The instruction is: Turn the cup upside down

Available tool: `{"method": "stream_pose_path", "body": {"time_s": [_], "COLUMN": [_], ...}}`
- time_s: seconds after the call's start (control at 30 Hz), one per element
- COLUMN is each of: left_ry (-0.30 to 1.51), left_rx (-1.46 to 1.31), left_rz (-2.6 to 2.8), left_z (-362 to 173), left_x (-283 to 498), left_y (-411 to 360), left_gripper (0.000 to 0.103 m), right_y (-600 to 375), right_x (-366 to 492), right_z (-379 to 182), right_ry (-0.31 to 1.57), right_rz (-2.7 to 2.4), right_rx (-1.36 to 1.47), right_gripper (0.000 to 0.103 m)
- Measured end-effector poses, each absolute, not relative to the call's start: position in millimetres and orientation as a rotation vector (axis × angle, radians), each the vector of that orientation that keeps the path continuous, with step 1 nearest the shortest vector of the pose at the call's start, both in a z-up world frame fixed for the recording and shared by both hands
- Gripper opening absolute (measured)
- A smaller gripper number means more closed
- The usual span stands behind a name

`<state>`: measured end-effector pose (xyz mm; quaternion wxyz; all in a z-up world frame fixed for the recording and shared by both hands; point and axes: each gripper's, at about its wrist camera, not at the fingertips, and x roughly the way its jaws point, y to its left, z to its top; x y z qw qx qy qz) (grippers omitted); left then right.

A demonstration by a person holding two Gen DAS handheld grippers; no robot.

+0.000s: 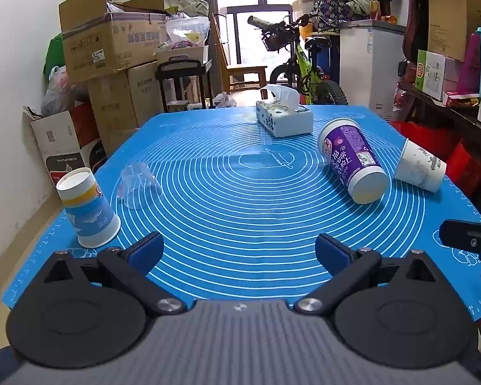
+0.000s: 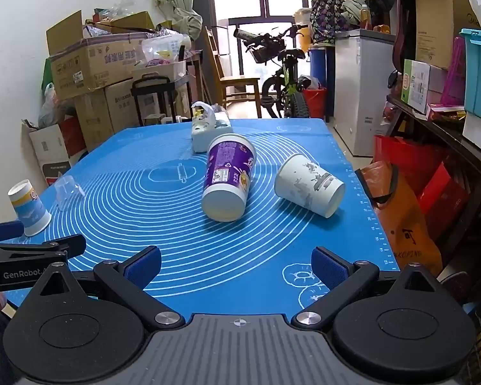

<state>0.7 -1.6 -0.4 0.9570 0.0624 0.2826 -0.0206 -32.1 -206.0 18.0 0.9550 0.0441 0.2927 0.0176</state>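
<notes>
Both your left gripper (image 1: 239, 252) and right gripper (image 2: 237, 264) gape empty; the tall purple paper cup (image 2: 228, 179) looks light and crushable, so pinch its mid-wall gently.

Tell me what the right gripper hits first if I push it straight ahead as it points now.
Most likely the purple cup, lying on its side on the blue mat, base toward the open right gripper. Bare mat lies between; depth is uncertain.

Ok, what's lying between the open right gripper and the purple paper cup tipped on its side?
Nothing: in the right wrist view only bare blue silicone mat separates the right gripper from the purple paper cup.
</notes>
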Motion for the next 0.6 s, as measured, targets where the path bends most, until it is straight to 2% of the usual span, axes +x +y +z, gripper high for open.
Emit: {"method": "stream_pose_path", "body": {"time_s": [0.6], "left_ry": [0.558], "left_rx": [0.115], "left_rz": [-0.04], "left_z": [4.8], "left_x": [-3.8], "left_y": [-1.5], "left_gripper": [0.1], "right_y": [-206.9], "right_x": [-33.1], "right_z": [18.4], "right_ry": [0.603], "right_rz": [0.034], "right_rx": [0.084], "right_gripper": [0.099]}}
